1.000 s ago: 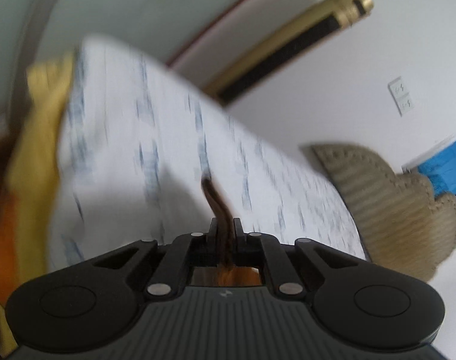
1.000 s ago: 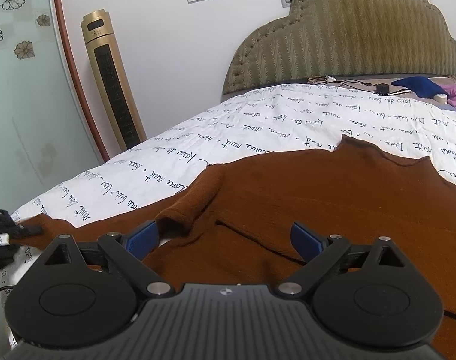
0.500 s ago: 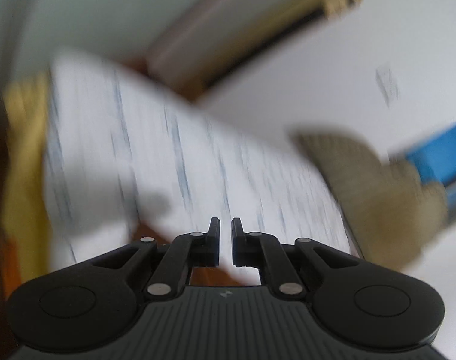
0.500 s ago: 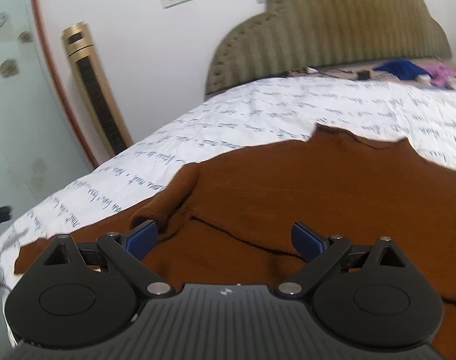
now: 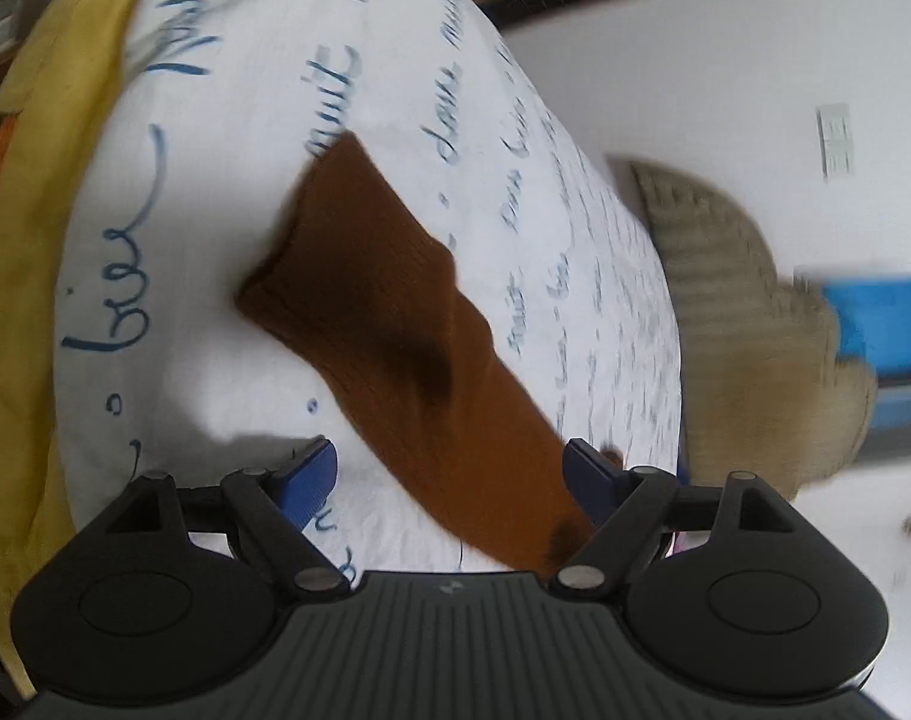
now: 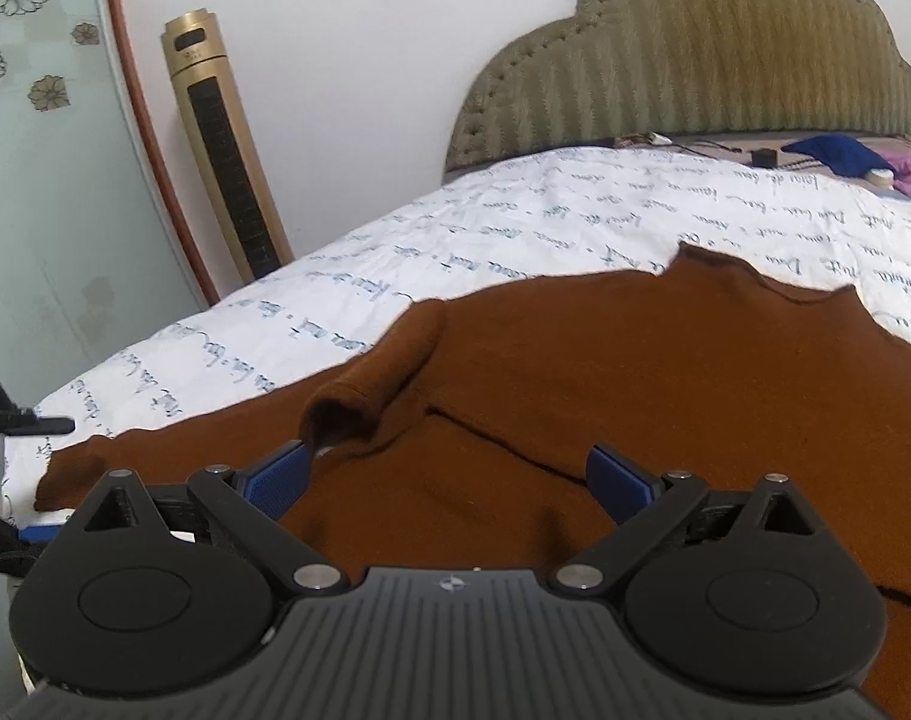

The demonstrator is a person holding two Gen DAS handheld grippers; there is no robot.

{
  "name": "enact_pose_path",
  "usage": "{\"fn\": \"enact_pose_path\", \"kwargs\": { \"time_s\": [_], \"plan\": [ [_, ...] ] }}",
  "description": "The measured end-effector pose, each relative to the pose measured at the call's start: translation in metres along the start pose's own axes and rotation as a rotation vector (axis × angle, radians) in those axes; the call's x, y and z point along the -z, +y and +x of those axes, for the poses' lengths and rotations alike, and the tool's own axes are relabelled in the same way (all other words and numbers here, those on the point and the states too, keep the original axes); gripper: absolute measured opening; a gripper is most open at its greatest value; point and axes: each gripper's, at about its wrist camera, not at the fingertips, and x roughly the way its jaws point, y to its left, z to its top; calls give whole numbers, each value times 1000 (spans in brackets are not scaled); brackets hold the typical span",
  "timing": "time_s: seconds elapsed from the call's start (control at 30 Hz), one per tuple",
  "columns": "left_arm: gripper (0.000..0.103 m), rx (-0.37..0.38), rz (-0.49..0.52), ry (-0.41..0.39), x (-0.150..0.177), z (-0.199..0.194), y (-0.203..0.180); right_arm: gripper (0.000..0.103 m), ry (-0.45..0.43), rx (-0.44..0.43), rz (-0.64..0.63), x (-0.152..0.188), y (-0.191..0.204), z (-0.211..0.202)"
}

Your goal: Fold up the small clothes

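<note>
I see the rust-brown knitted sweater (image 6: 605,396) lying flat across the white script-printed bed (image 6: 515,222), its sleeve (image 5: 407,348) reaching the bed's corner between my left tool (image 5: 449,474)'s opening blue pads, ready to fold, while my right tool (image 6: 449,474) hovers spread and empty.

Left black two-finger gripper with blue pads (image 5: 449,471), angled downward, jaws opening wide, nothing pinched between the pads, right black two-finger gripper with blue pads (image 6: 446,474), angled downward toward twelve o'clock, jaws spread wide
</note>
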Motion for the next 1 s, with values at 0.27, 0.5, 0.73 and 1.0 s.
{"fn": "enact_pose_path", "kwargs": {
  "time_s": [0.27, 0.5, 0.73, 1.0],
  "plan": [
    [14, 3, 64, -198, -9, 7, -4, 97, -7, 0, 53, 2, -10, -1],
    [6, -13, 217, -249, -11, 2, -29, 98, -5, 11, 118, 2, -26, 0],
    [6, -79, 357, -536, -39, -33, -76, 98, -24, 67, 111, 1, -40, -5],
    [6, -109, 539, -502, -37, -7, -136, 98, -44, 91, 138, 1, -54, -14]
  ]
}}
